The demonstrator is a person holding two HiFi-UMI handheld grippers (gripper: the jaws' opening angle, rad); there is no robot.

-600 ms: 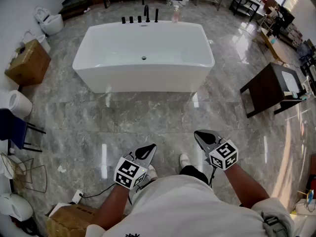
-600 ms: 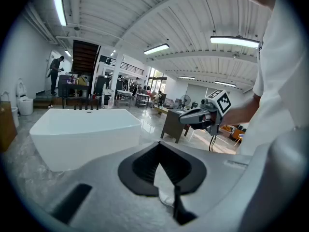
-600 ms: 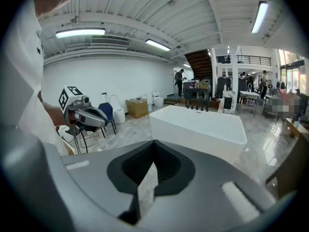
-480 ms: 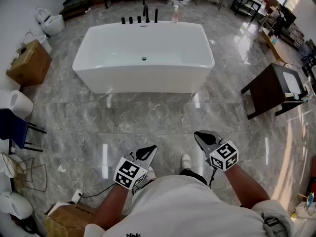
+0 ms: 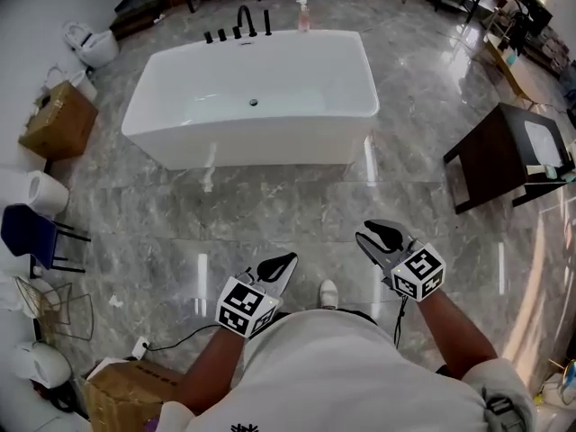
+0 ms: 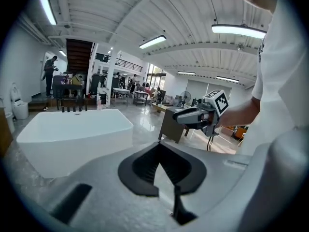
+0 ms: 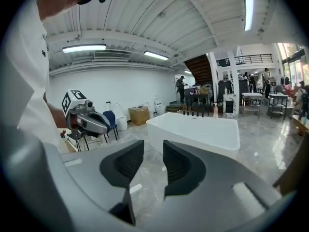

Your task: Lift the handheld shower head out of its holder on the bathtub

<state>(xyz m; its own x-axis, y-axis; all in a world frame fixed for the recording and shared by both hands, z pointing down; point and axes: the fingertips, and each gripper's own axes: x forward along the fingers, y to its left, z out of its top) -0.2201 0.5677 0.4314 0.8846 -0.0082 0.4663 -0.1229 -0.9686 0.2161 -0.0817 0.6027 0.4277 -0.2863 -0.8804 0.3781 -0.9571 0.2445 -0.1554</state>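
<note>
Approach step: the next move calls for walking up to the white rectangular bathtub (image 5: 270, 142) at 12 o'clock. The black handheld shower head (image 5: 267, 22), probably the tall upright on its far rim, stands well apart from both tongs. The left tongs (image 6: 158, 146) are closed tip to tip and empty; the right tongs (image 7: 153, 151) are part-open and empty.

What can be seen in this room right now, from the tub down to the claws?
bathtub: one, white, middle of the floor ahead
tap fittings: several, black, tub's far rim
bottle: one, pinkish, far rim beside the fittings
floor: grey, glossy stone look
cardboard boxes: two, brown, left wall and bottom left
chair: one, blue, left
table: one, dark, right
toilet: one, white, far left
left claw: grey and black, shut, empty
right claw: grey and black, open, empty
marker cubes: two, black-and-white, one per claw
</note>
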